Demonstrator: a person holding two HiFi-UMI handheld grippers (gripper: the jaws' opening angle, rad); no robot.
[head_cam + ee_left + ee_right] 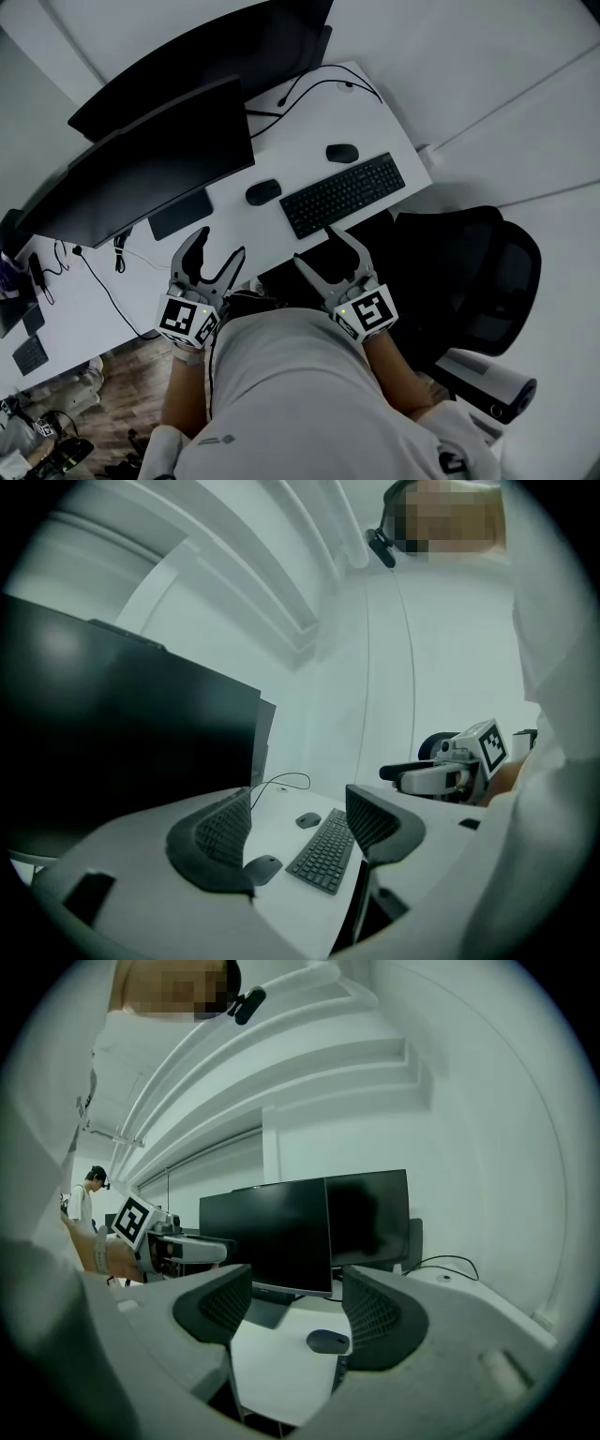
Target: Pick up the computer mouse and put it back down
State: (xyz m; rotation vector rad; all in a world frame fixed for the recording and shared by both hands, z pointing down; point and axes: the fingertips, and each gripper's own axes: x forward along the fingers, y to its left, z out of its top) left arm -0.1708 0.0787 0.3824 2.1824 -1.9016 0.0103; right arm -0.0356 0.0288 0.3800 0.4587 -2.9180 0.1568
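Two dark computer mice lie on the white desk. One mouse sits just left of the black keyboard; the other mouse lies behind the keyboard. My left gripper hovers open at the desk's front edge, short of the nearer mouse, and holds nothing. My right gripper is also open and empty, in front of the keyboard's near edge. The right gripper view shows the nearer mouse low between the jaws, well ahead of them. The farther mouse and the keyboard show between the left jaws.
Two dark monitors fill the back left of the desk, with a stand base and cables near them. A black office chair stands to the right of my body. A second desk with small items lies at the left.
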